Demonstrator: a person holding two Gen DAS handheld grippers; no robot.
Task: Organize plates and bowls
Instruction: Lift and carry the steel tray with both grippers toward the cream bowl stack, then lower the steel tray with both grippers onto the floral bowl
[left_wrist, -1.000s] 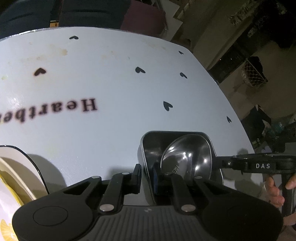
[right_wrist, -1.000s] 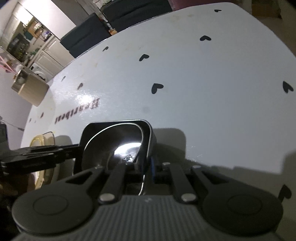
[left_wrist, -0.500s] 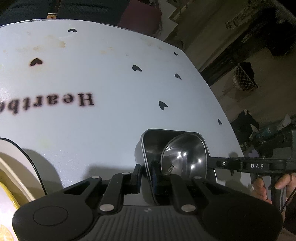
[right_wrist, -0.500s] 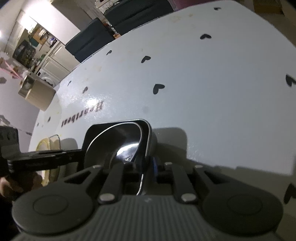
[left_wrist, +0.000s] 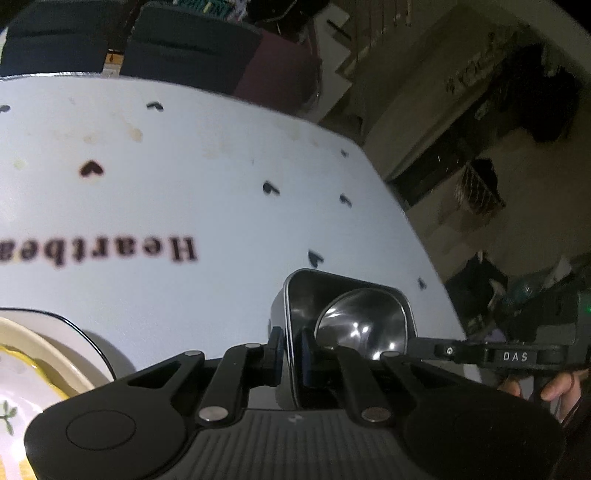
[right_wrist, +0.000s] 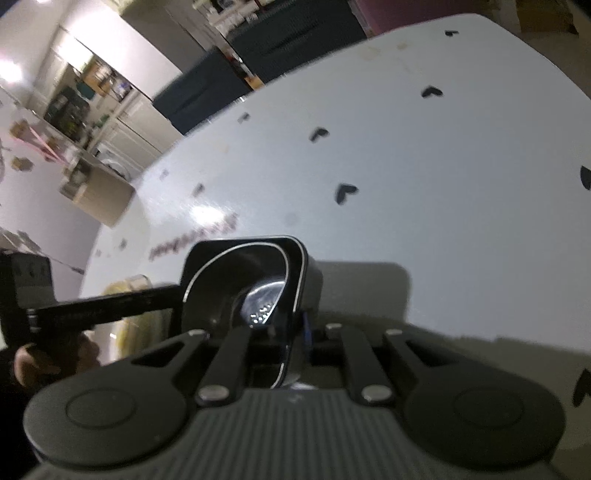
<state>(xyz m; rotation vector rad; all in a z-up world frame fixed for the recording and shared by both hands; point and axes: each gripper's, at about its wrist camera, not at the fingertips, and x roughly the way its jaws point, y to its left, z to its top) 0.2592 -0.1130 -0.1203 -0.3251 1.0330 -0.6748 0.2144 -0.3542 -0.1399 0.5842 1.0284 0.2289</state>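
Observation:
A square steel bowl (left_wrist: 354, 321) hangs just above the white table (left_wrist: 184, 184), held from two sides. My left gripper (left_wrist: 290, 347) is shut on the bowl's left rim, one pad inside and one outside, its jaws still closing tighter. My right gripper (right_wrist: 295, 332) is shut on the opposite rim of the bowl (right_wrist: 236, 284). In the left wrist view the right gripper (left_wrist: 424, 347) comes in from the right. In the right wrist view the left gripper (right_wrist: 110, 299) comes in from the left. A cream plate with a yellow pattern (left_wrist: 33, 354) lies at the lower left.
The table carries black hearts and the printed word "Heartbeat" (left_wrist: 110, 251). Dark chairs (left_wrist: 177, 40) stand along its far edge. The floor past its right edge is cluttered. A hand (right_wrist: 44, 362) grips the left gripper's handle, and the plate (right_wrist: 125, 291) lies behind it.
The left gripper has risen and tilted up with the bowl, so more of the room beyond the table shows. The right gripper has stayed on its rim, tilting up slightly.

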